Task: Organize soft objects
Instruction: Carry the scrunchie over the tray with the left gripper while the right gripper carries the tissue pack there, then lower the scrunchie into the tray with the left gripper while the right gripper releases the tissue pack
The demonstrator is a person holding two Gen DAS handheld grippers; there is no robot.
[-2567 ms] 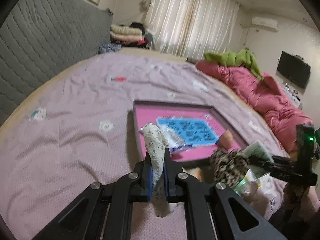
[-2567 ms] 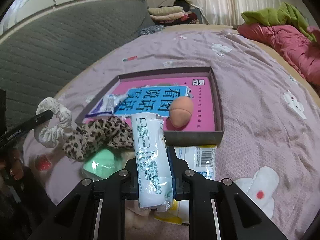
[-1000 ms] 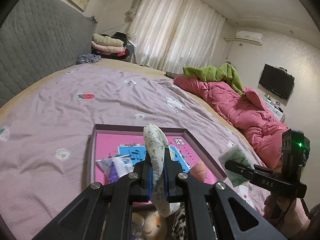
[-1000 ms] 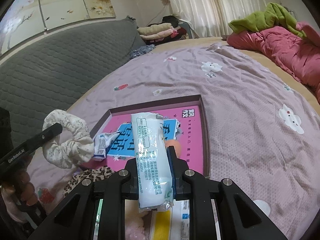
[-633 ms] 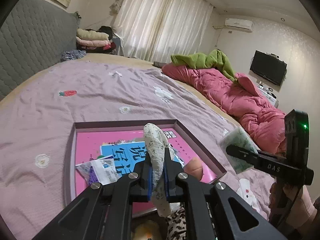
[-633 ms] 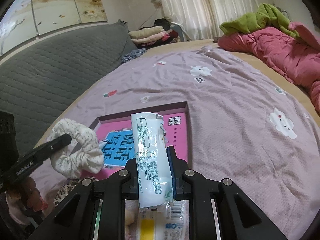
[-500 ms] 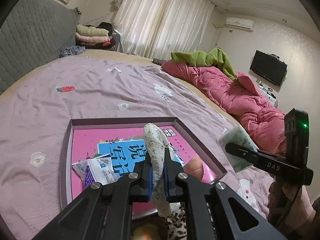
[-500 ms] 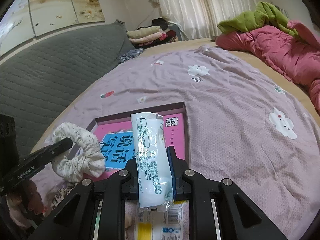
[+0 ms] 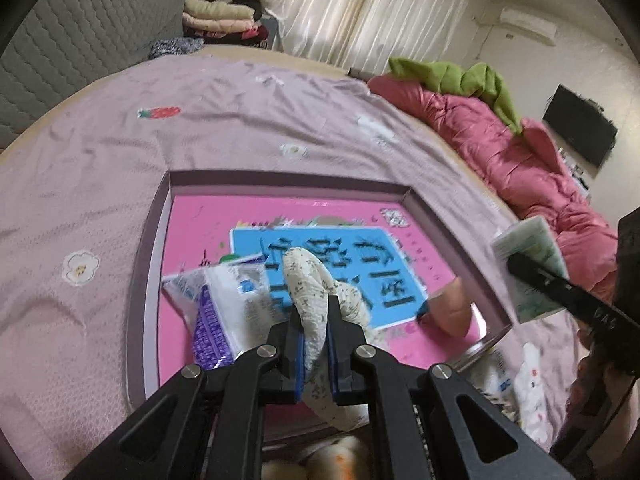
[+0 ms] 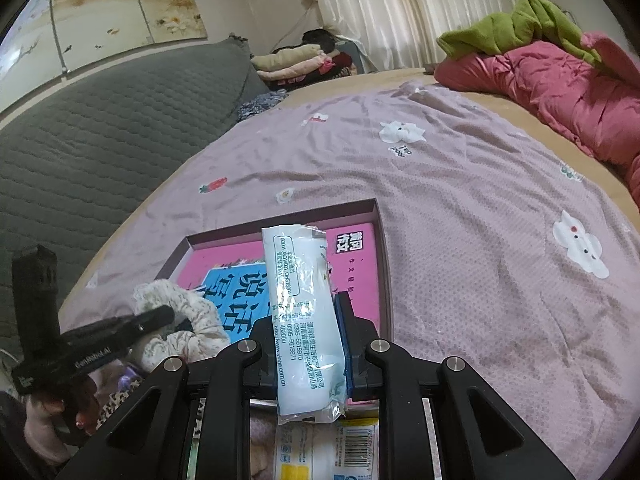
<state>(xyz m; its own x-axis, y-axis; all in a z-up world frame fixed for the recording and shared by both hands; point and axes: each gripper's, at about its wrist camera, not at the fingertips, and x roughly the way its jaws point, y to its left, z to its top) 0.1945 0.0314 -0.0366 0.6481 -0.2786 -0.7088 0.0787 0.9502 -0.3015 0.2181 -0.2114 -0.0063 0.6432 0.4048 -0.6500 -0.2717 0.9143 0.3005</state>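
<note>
My left gripper (image 9: 314, 322) is shut on a white floral scrunchie (image 9: 310, 280), low over the near part of a shallow pink box (image 9: 276, 179) that lies on the bed. Inside the box lie a tissue pack (image 9: 224, 308) at the left and a peach sponge (image 9: 450, 306) at the right. My right gripper (image 10: 306, 316) is shut on a white plastic-wrapped pack (image 10: 304, 312), held above the box's (image 10: 386, 264) near right corner. In the right wrist view the scrunchie (image 10: 180, 320) shows at the left, pinched in the left gripper (image 10: 162, 314).
A lilac sheet (image 10: 480, 208) with small prints covers the bed. Loose packs (image 10: 320, 452) and a leopard-print item (image 10: 116, 404) lie near the box's front edge. A pink quilt (image 9: 520, 160) under a green cloth (image 9: 460, 76) fills the right side. The grey headboard (image 10: 100, 140) stands at the left.
The left gripper has sunk and moved forward with the scrunchie, now low over the box. The right gripper has drifted a little over the box with its pack.
</note>
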